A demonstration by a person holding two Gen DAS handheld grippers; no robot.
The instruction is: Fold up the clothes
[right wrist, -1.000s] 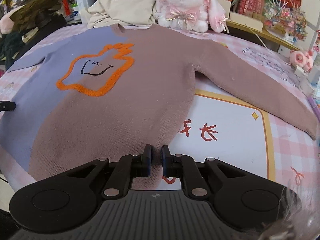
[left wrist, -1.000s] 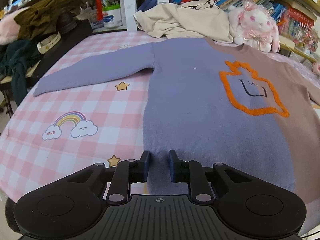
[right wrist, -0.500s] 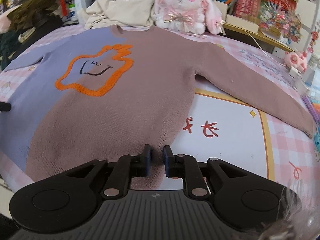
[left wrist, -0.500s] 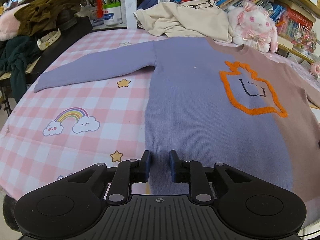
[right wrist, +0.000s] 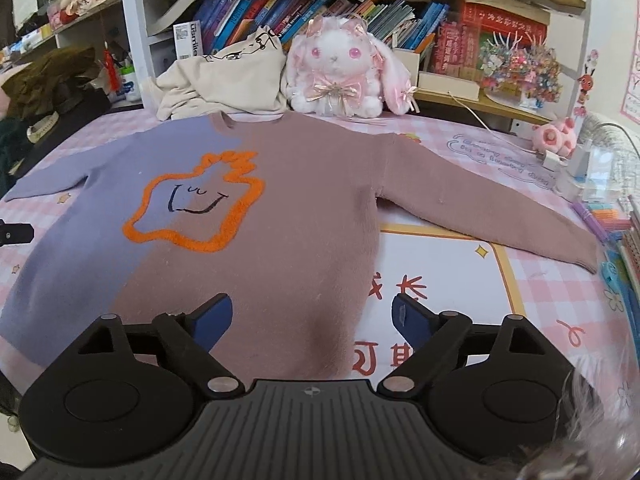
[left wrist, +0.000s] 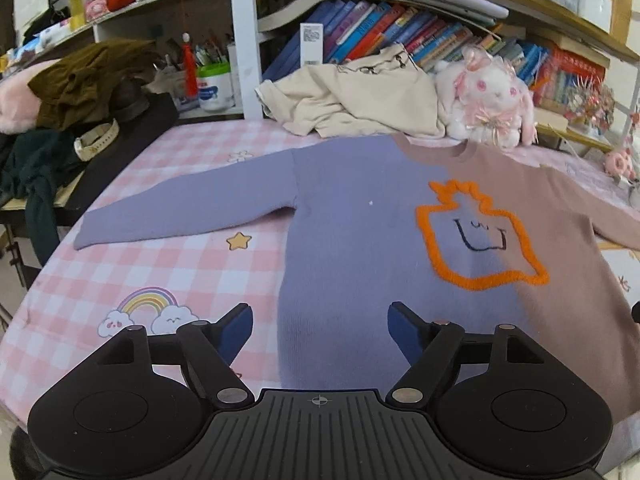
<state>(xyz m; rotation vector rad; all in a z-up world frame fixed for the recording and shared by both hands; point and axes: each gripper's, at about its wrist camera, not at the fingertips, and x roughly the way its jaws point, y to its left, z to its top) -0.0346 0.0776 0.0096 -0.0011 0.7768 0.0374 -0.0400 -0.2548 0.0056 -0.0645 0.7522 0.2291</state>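
- Currently my left gripper (left wrist: 320,326) is opening, jaws spreading wide, nothing clamped; its blue pads (left wrist: 238,330) are hanging clear of the fabric.
- Between those jaws the lilac half of the sweater (left wrist: 360,240) is showing, near its bottom hem; pads aren't pressing on it.
- My right gripper (right wrist: 312,318) is opening too, jaws standing well apart, holding nothing.
- Its left pad (right wrist: 212,318) is sitting over the brown half of the sweater (right wrist: 280,220); the other pad is sitting over the table cover (right wrist: 460,280), just past the sweater's side edge.
- Sweater is lying flat, face up, on the pink checked cover (left wrist: 160,264), both sleeves stretching out to the sides, orange outline motif (right wrist: 196,206) facing up.
- Neckline is pointing away from me, ending just beside a cream garment (left wrist: 360,100) and a plush rabbit (right wrist: 340,72) at the far edge by the bookshelf (right wrist: 320,4).
- Tip of the left gripper is peeking in at the left border of the right wrist view.
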